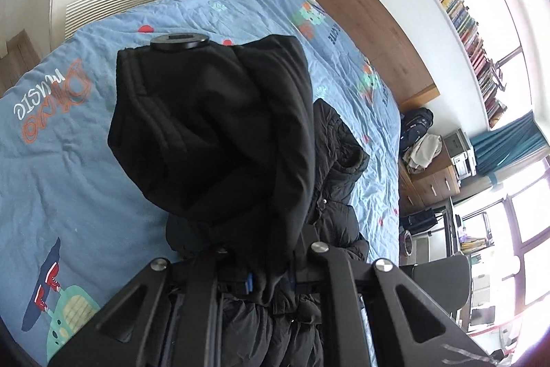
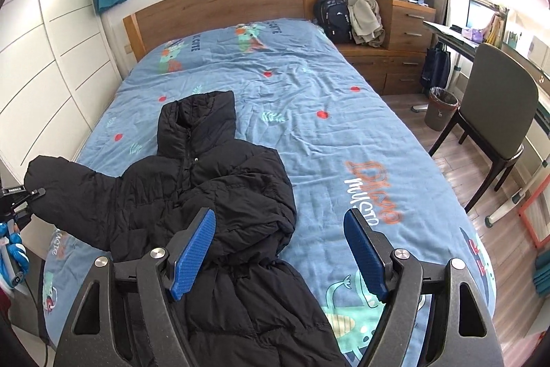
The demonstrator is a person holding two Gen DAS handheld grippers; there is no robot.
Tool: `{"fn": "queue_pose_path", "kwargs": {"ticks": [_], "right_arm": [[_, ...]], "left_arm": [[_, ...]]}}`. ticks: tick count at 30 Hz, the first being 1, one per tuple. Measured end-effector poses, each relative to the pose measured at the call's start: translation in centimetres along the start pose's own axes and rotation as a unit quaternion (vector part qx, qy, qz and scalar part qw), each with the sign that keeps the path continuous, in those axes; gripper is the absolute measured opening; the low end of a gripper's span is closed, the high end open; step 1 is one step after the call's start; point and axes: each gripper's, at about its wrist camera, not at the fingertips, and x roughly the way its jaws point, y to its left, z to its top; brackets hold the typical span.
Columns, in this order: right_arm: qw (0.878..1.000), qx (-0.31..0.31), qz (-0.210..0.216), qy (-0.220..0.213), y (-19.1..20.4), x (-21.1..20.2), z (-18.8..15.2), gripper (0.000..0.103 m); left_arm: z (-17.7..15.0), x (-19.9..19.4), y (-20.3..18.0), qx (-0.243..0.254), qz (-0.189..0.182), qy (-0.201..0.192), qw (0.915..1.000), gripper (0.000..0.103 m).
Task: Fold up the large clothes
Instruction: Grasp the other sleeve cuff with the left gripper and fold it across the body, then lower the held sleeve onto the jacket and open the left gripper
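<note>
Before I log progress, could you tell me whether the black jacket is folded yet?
Partly: the black jacket has one sleeve folded across its front; the other sleeve hangs lifted, clamped in the left gripper.

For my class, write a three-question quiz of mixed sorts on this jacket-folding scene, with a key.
1. True or false: the right tongs are clamped on the black puffer jacket.
2. Multiple choice: which part of the jacket do the left tongs hold? A) the collar B) a sleeve end C) the hem
3. Fill in: the jacket lies on a bed with a ____ cartoon-print cover.

Key: 1. False; they stand open above the jacket with nothing between the blue pads. 2. B; the sleeve is lifted off the bed. 3. Blue.
</note>
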Motion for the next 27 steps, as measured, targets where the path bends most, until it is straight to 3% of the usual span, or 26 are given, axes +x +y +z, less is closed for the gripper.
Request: {"fn": "queue_pose_path", "kwargs": {"ticks": [7,14,27], "right_arm": [[0.999,0.019,-0.023,-0.013,-3.1,-1.2,-0.5,0.077],[0.998,0.051,-0.048,0.009,-5.6,-0.3,-2.3,0.077],[0.996,0.034,-0.069,0.046,-5.7,-0.2,-4.5,0.077]], "left_arm": [[-2.2,1.6,-3.2,0.038,0.0,0.025,0.9989,0.013],[-6.2,4.3,-5.4,0.085,-0.01,0.076,0.9935,0.013],[-13.7,10.1,-6.2,0.132,-0.004,0.16,0.9782,0.013]]}}
